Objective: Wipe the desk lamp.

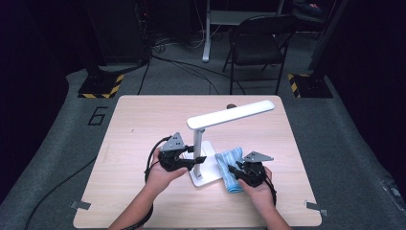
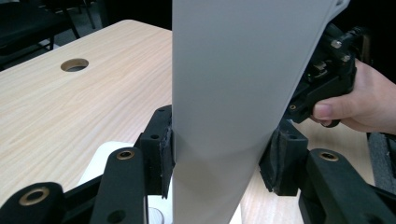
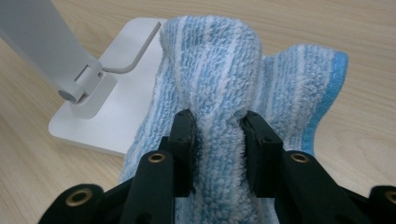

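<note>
A white desk lamp (image 1: 225, 117) stands mid-table on a flat white base (image 1: 207, 176). My left gripper (image 1: 197, 159) is shut on its upright post (image 2: 229, 107), which both pads press from either side. A blue and white striped towel (image 1: 229, 165) lies partly on the lamp base (image 3: 116, 107) and partly on the table. My right gripper (image 1: 233, 170) is shut on a bunched fold of that towel (image 3: 219, 93). The right gripper also appears behind the post, held by a hand (image 2: 359, 105).
The light wooden table (image 1: 139, 120) has a round cable hole (image 2: 74, 65) near its far edge. A black folding chair (image 1: 256, 45) and stands with hazard-striped feet (image 1: 100, 88) sit on the grey floor beyond. Cables trail off the table's left side.
</note>
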Motion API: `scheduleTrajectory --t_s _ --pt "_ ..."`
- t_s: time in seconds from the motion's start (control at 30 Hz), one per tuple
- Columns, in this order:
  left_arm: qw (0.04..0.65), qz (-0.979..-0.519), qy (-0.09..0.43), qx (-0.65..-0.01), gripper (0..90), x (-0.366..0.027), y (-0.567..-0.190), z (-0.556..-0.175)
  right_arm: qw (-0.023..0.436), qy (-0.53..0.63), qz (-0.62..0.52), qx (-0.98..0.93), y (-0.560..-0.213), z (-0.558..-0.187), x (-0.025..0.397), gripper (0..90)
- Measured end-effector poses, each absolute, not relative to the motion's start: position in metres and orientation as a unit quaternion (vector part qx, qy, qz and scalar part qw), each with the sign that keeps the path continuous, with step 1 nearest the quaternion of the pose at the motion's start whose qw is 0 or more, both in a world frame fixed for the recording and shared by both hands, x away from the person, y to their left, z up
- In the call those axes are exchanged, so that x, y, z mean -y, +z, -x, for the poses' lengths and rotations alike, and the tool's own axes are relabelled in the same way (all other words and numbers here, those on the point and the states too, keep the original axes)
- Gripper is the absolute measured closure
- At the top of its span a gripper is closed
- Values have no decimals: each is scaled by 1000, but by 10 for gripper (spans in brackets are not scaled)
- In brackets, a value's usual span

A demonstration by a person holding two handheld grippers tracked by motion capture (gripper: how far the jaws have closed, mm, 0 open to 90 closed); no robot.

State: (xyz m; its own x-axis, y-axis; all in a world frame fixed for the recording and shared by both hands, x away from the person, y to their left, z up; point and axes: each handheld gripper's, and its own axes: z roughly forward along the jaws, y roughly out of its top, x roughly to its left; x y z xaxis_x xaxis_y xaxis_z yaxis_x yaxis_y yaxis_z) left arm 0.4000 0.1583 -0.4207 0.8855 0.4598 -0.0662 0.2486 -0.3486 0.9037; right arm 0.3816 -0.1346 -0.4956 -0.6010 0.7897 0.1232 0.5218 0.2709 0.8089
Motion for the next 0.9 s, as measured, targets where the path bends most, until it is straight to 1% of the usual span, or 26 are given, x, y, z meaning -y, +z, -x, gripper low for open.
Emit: scheduleTrajectory --t_s 0.03,0.07,0.43,0.6,0.73,0.8,0.9 --pt "526 -816 105 -214 513 -158 -420 -403 149 431 -425 -782 -496 -381 134 671" --pt "524 -818 105 -215 514 -157 -420 -404 155 431 -423 -782 -497 -382 135 669" --pt "524 -816 104 -221 512 -155 -420 -417 152 424 -414 -791 -500 -380 127 667" --pt "523 -816 107 -222 512 -155 -420 -419 154 398 -403 -809 -503 -379 119 675" --pt "529 -811 104 -227 512 -154 -421 -417 135 375 -399 -826 -507 -379 114 692" --pt "527 -812 102 -227 511 -155 -421 -417 146 360 -390 -835 -508 -376 107 697" --pt "524 -816 99 -224 511 -154 -420 -417 148 360 -389 -835 -509 -372 96 701"
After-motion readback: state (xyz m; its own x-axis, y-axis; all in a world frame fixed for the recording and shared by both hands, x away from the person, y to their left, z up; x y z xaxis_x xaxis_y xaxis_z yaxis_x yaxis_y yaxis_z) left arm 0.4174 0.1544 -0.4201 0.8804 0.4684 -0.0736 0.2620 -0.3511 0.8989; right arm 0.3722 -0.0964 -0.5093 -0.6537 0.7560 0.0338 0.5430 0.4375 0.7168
